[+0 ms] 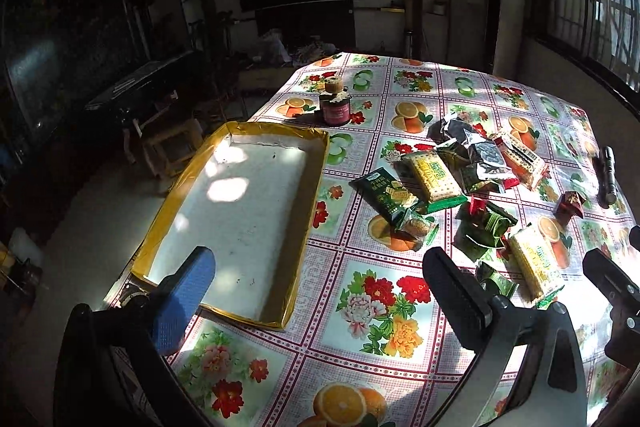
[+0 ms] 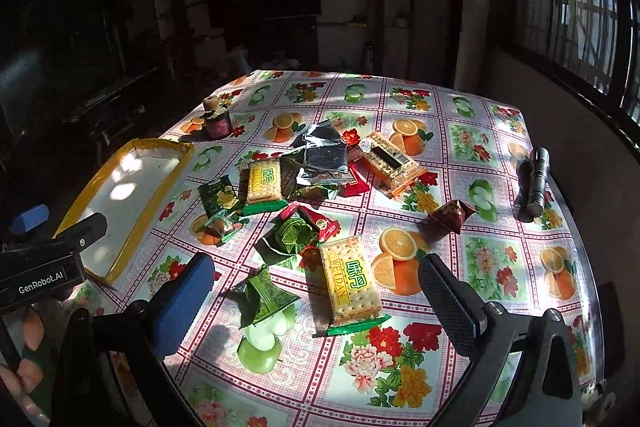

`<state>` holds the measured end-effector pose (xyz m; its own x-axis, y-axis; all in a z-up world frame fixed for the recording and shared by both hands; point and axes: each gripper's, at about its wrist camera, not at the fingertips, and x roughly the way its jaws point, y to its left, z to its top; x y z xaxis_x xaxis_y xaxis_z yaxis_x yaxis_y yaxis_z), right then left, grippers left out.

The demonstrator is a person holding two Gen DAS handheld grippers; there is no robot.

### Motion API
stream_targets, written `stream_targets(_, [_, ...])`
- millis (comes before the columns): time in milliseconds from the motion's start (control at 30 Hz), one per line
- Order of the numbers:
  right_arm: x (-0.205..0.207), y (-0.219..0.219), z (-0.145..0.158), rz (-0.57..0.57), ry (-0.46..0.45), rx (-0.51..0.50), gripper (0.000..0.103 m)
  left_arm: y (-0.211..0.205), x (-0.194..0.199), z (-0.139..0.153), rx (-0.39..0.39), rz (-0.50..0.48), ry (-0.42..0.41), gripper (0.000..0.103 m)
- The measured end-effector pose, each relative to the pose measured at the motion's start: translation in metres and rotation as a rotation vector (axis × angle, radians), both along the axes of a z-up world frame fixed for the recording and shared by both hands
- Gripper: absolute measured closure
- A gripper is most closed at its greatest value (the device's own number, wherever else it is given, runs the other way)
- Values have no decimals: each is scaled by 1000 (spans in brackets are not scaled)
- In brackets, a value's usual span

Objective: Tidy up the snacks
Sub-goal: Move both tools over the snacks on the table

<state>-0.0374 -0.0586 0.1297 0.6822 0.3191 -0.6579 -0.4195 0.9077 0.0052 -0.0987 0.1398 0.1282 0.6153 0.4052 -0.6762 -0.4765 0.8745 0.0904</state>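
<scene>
A shallow white tray with a yellow taped rim (image 1: 312, 171) lies empty on the table's left side; it also shows in the right wrist view (image 2: 160, 195). Several snack packets lie in a loose pile right of it: yellow cracker packs (image 1: 434, 179) (image 2: 352, 285), a dark green packet (image 1: 384, 197), green triangular packs (image 2: 268, 297), silver foil bags (image 2: 324, 157), an orange cracker pack (image 2: 390, 159). My left gripper (image 1: 320, 263) is open and empty over the tray's near corner. My right gripper (image 2: 314, 269) is open and empty, hovering above the near cracker pack.
A small dark jar with a cork lid (image 1: 335, 103) stands behind the tray. A black flashlight (image 2: 534, 183) lies near the table's right edge. A dark red pyramid packet (image 2: 454, 215) lies apart from the pile. The floral tablecloth (image 1: 360, 347) covers the table.
</scene>
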Motion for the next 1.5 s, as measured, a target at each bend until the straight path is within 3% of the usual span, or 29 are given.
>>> stream_targets(433, [-7, 14, -2, -35, -46, -77, 1, 2, -3, -5, -66, -13, 1, 0])
stream_targets(1100, [5, -16, -19, -84, -10, -99, 1, -38, 17, -26, -73, -106, 90, 0])
stream_targets(1500, [11, -29, -25, -117, 18, -104, 1, -40, 18, -26, -37, -88, 91, 0])
